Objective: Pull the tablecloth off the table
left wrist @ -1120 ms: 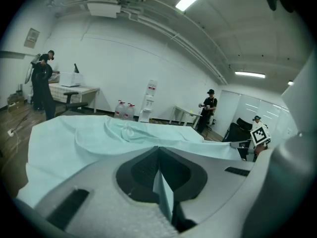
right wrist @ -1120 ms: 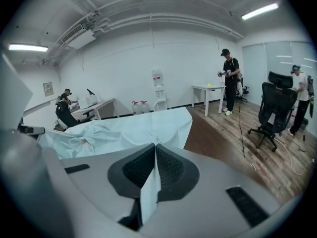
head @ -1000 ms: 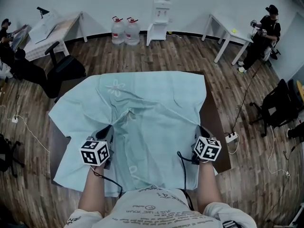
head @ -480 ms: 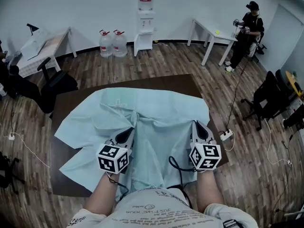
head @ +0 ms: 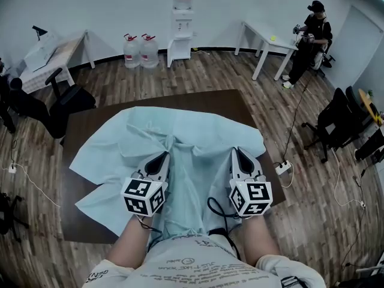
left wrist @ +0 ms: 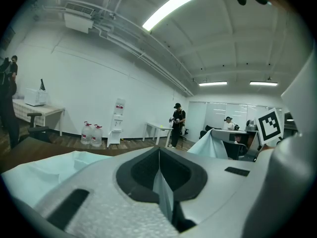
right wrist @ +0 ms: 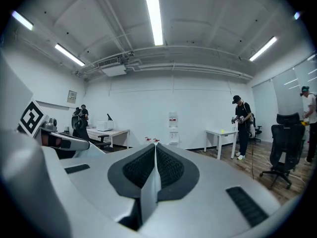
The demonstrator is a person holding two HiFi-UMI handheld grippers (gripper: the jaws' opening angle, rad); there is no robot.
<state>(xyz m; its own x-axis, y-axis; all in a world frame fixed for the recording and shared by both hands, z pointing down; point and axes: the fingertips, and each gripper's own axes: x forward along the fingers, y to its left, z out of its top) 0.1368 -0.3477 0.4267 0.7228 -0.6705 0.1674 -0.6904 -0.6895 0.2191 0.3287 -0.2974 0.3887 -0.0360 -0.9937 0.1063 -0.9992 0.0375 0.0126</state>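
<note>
Both tools clamped, jaws fully together on fabric. Left gripper (head: 162, 159): the left gripper view shows a thin fold of the pale blue-green thin fabric tablecloth (head: 201, 134) pinched between its dark ribbed pads (left wrist: 141, 170). Right gripper (head: 239, 155): same in the right gripper view, with a narrow fold of cloth standing up in the seam between the pads (right wrist: 171, 167). The grippers sit side by side near the person's torso, both pointing away and roughly level, marker cubes facing the head camera. The cloth is on the dark brown rectangular table (head: 180, 98), crumpled and bunched toward the near side, with a raised ridge running between the two grippers. Its near edge drapes over the table edge toward the person. The far strip and left side of the tabletop are bare. Background: two clear water jugs (head: 139, 50) beside a white water dispenser (head: 182, 23) at the far wall.
</note>
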